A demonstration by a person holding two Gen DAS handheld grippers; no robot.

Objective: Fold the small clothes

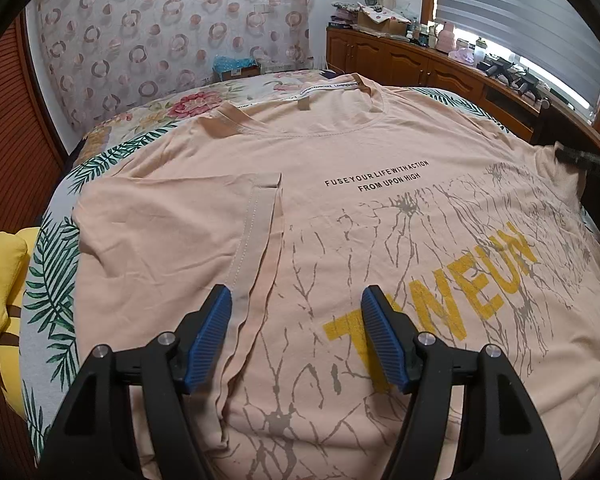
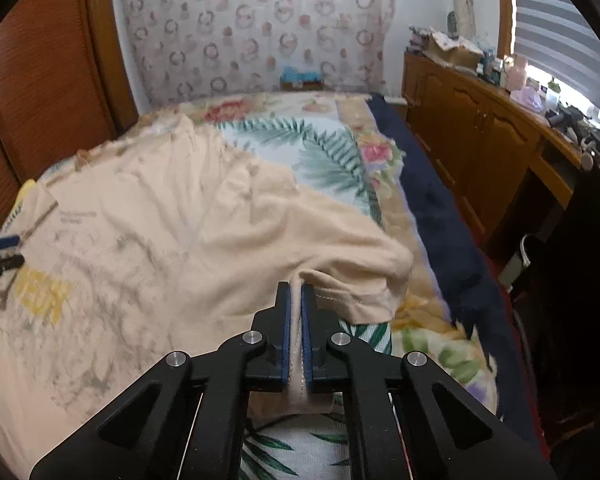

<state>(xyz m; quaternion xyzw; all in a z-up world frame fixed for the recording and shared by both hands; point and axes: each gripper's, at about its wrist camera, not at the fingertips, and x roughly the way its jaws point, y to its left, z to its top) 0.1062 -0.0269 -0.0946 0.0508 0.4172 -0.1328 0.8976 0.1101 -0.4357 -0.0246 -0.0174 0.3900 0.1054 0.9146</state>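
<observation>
Peach cotton T-shirt w/ yellow lettering and grey crack print (image 1: 340,208) lies spread front-up over the bed's floral-and-palm-leaf cover (image 1: 56,280), collar toward the headboard end. 1 sleeve (image 1: 172,236) is already folded in over the chest on the bed's wardrobe side; the other sleeve (image 2: 340,248) is near the bed's window-side edge, next to the navy blanket strip (image 2: 440,216).

Left tongs (image 1: 296,300) hang released, jaws wide, above the shirt's lower front, straddling the folded sleeve's hem and the print; pads don't look to press on cloth. Right tongs (image 2: 296,304) are clenched on the sleeve hem, a thin fold of fabric pinched between the blue pads, cloth tented up there.

Handling, my guess: light, limp knit, no stiffness, so it'll sag and drag wrinkles, and grips the cover rather than slides. Best holds are stitched hems and seams: 2 layers, less stretch. Pinch deep enough, since a shallow bite on 1 layer could slip. Next probably carry the sleeve inward across the chest, low and slow, to match the other side.
</observation>
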